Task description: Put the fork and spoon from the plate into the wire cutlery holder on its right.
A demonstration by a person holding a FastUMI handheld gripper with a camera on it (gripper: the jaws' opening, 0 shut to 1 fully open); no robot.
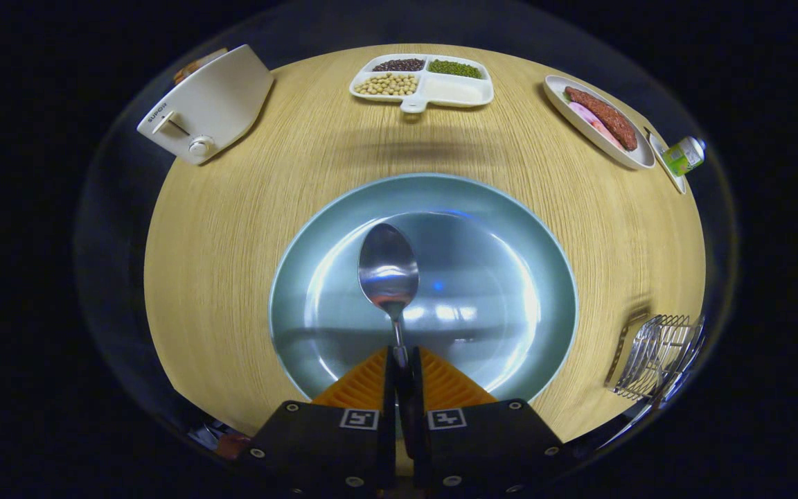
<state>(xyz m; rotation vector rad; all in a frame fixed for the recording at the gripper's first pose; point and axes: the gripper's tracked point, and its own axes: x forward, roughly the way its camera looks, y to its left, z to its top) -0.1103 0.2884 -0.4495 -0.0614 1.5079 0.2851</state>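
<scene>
A metal spoon [388, 272] sticks out straight ahead of my gripper [400, 360], whose two fingers are shut on its handle. The spoon's bowl hangs over the middle of a pale blue-green plate [510, 229], and it looks lifted off the plate. The wire cutlery holder [655, 355] stands on the table to the right of the plate, with a utensil handle poking out of it toward the table's near edge; I cannot tell which utensil it is.
A round wooden table [233, 222] carries a white toaster [206, 105] at the far left. A divided white tray [421, 84] of beans sits at the back, an oval dish [600, 119] with sausage at the far right, and a small green-labelled bottle [684, 155] beside it.
</scene>
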